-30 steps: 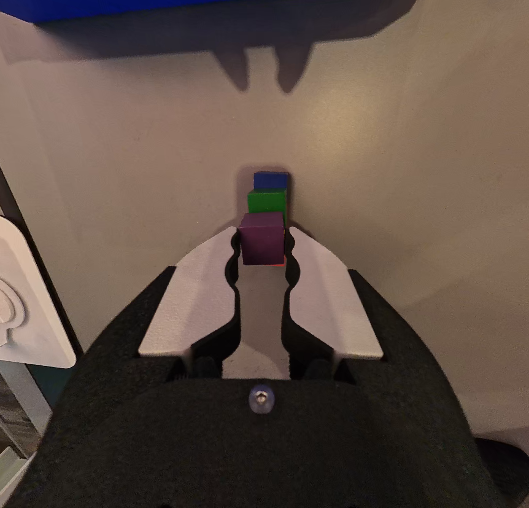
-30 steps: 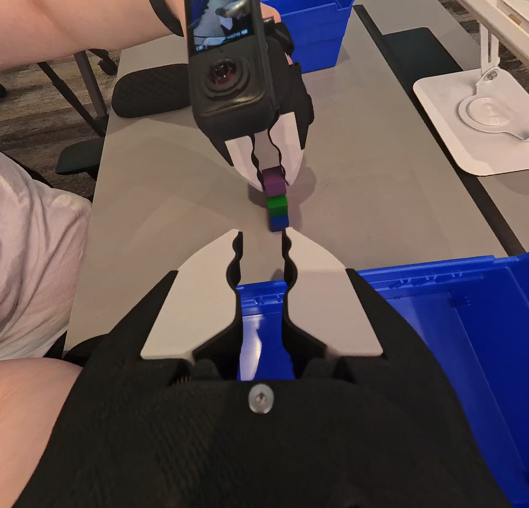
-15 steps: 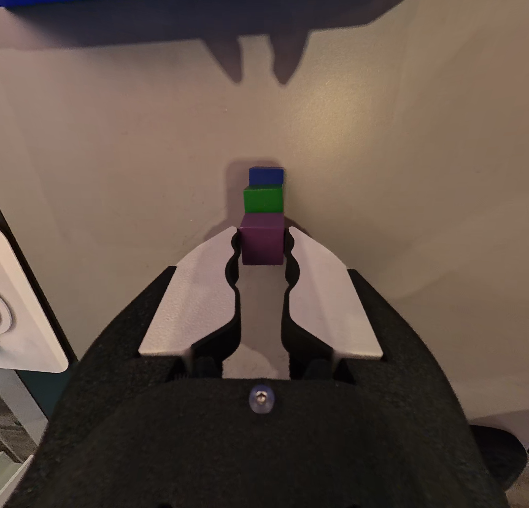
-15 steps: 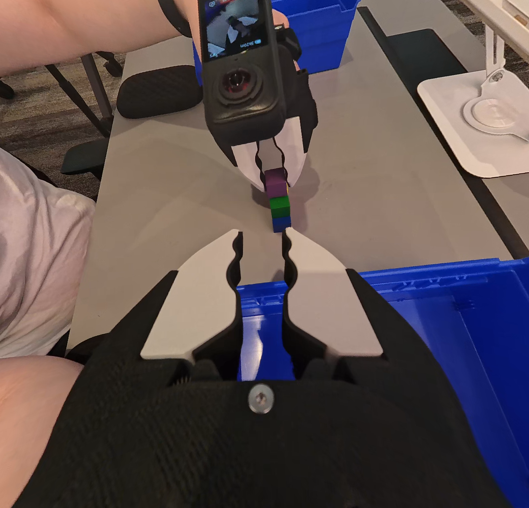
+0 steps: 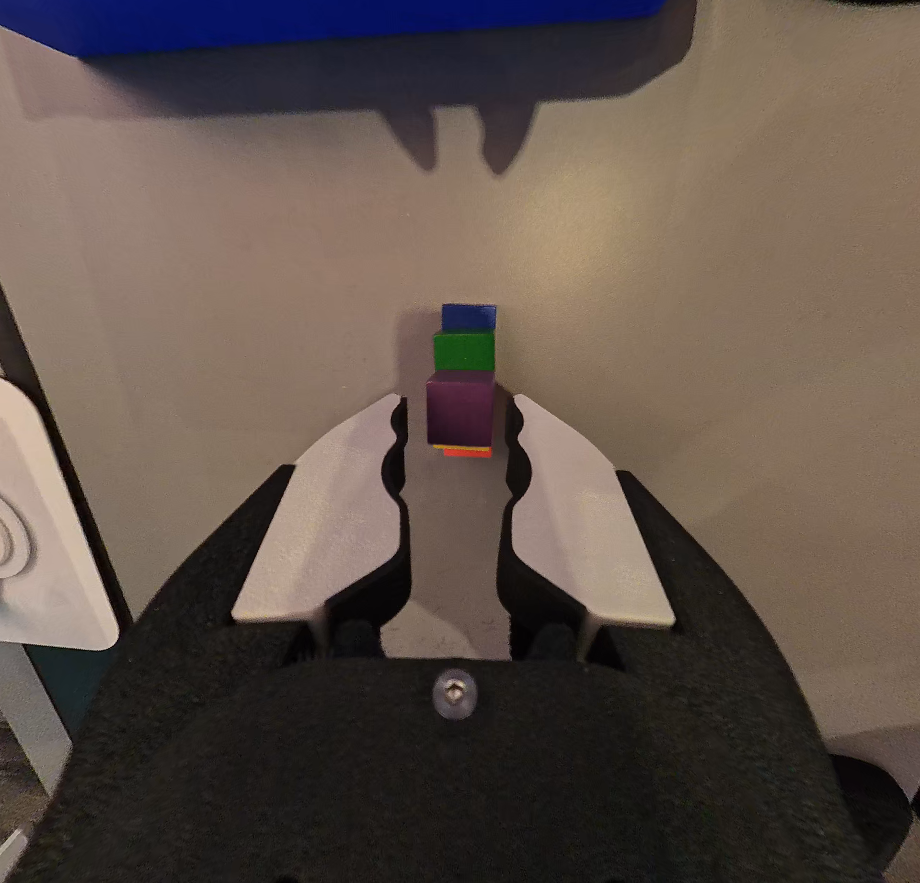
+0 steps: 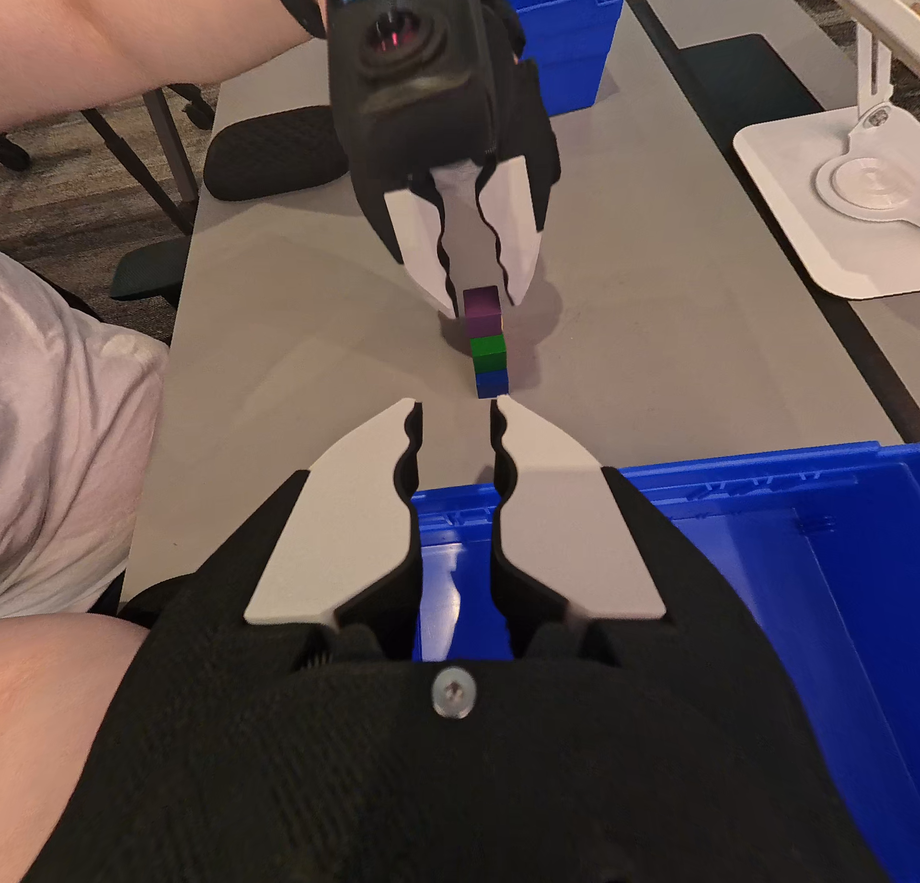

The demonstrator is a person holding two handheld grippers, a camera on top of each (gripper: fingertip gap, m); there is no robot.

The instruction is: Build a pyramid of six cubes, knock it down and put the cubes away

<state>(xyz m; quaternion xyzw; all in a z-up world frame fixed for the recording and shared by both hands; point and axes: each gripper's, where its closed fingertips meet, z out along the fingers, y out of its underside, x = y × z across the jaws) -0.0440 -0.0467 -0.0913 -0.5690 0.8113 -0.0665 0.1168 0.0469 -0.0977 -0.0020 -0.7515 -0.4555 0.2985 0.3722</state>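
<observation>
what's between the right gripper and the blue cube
Nothing: in the right wrist view only bare grey table separates the right gripper from the blue cube.

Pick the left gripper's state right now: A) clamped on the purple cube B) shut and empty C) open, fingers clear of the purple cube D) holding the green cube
C: the left gripper is open, with a visible gap on each side of the purple cube, which sits topmost on the pile.

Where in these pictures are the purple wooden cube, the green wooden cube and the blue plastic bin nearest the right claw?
purple wooden cube (image 5: 459,408): left wrist view, middle of its facing side.
green wooden cube (image 6: 488,352): right wrist view, its near face.
blue plastic bin (image 6: 747,466): right wrist view, its far rim.
</observation>
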